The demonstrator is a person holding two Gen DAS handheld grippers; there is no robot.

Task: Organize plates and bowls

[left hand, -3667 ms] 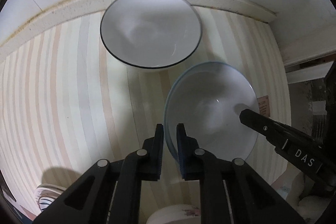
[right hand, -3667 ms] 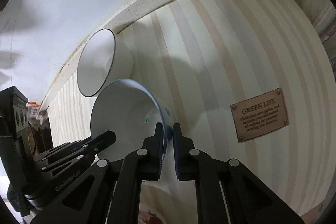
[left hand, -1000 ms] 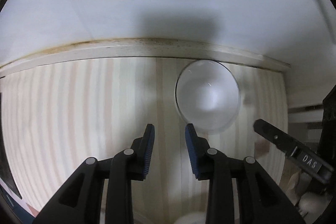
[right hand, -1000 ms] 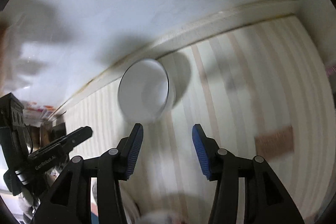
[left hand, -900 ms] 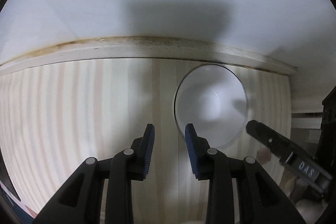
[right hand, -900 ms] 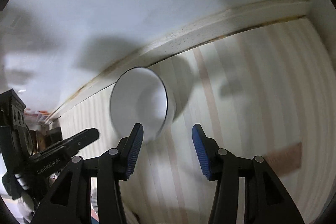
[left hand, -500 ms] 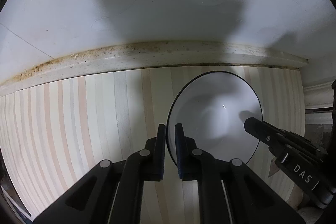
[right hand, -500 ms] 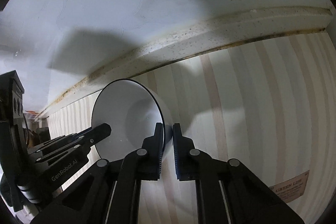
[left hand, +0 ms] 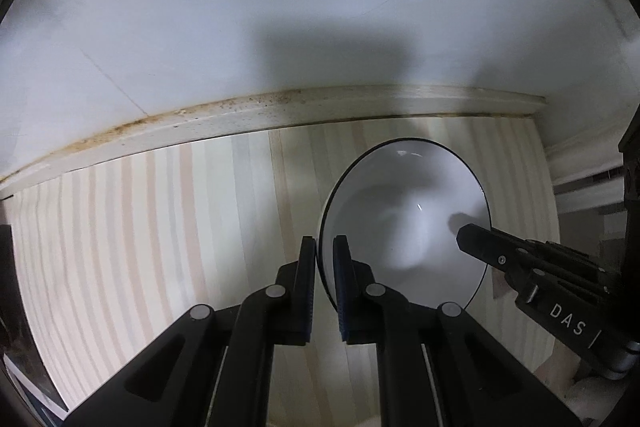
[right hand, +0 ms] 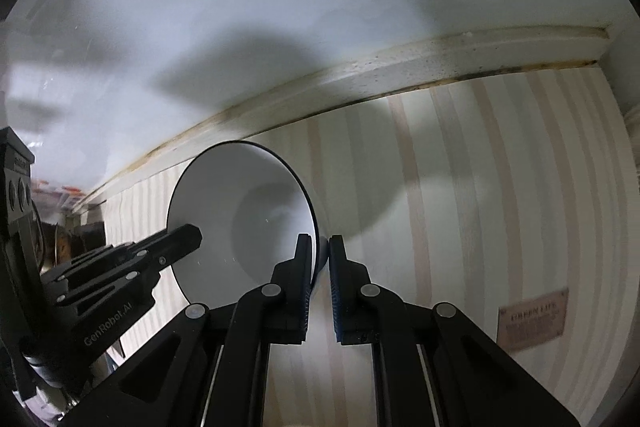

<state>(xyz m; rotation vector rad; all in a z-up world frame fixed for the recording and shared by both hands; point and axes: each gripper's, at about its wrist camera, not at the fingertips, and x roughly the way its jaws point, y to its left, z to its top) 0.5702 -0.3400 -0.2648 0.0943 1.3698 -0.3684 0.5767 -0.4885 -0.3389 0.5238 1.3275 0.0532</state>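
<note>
A white bowl with a thin black rim (left hand: pixel 404 223) hangs between both grippers over the striped cloth (left hand: pixel 160 227). My left gripper (left hand: pixel 324 267) is shut on the bowl's left rim, one pad inside and one outside. My right gripper (right hand: pixel 320 259) is shut on the opposite rim of the same bowl (right hand: pixel 240 215). In the left wrist view the right gripper's fingers (left hand: pixel 480 245) reach over the far edge of the bowl. The left gripper's fingers (right hand: pixel 180 241) show at the bowl's left side in the right wrist view.
A stained pale trim (left hand: pixel 280 115) runs along the foot of the white wall (left hand: pixel 280 7) behind the cloth. A brown plaque with lettering (right hand: pixel 534 319) lies on the cloth at the right. Dark cluttered items (right hand: pixel 60 239) sit at the far left.
Both grippers stood open above the bowl a second ago, then dropped and shut on its opposite rims. Since then they have pulled back up with the bowl between them.
</note>
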